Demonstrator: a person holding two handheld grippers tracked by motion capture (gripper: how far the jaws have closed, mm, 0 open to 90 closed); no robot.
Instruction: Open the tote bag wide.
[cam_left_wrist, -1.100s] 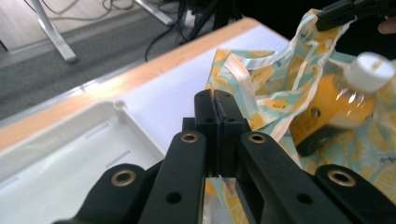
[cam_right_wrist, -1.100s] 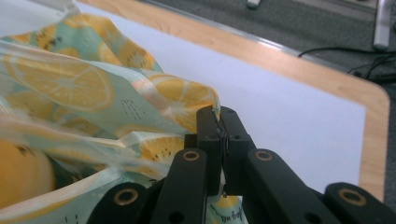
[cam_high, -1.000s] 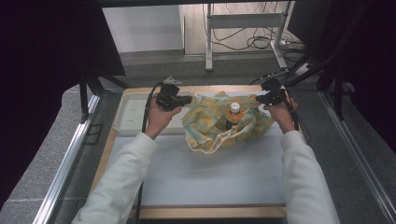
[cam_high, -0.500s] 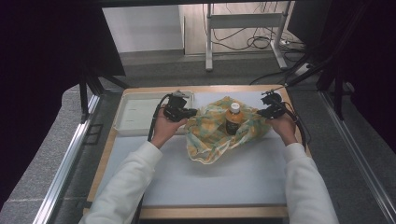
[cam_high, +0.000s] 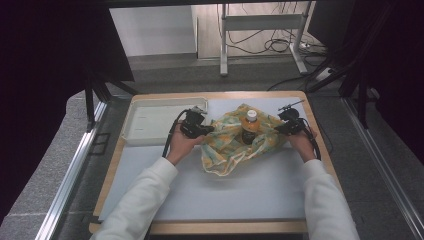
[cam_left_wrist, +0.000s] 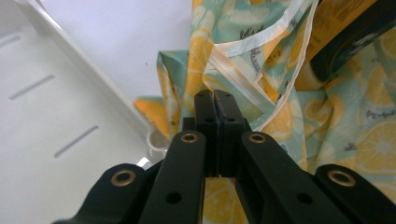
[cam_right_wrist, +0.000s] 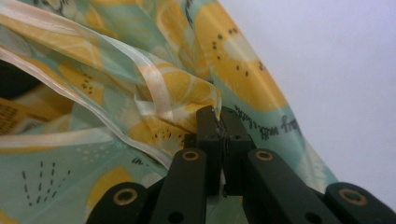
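The left gripper's (cam_left_wrist: 216, 100) fingers are pinched tight on the lemon-print cloth's (cam_high: 227, 142) seamed edge; the right gripper's (cam_right_wrist: 218, 114) fingers clamp its opposite hem. Between them a capped bottle (cam_high: 249, 127) stands in the cloth, a white tray (cam_high: 150, 122) beyond the left fingers on the tabletop (cam_high: 240, 190).

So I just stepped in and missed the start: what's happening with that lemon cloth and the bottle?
A person at the table holds a gripper in each hand. The left gripper is shut on one edge of the lemon-print cloth, and the right gripper is shut on the opposite edge. A bottle with a white cap stands upright in the middle of the cloth, whose sides are lifted around it. A white tray sits on the table to the left of the cloth.
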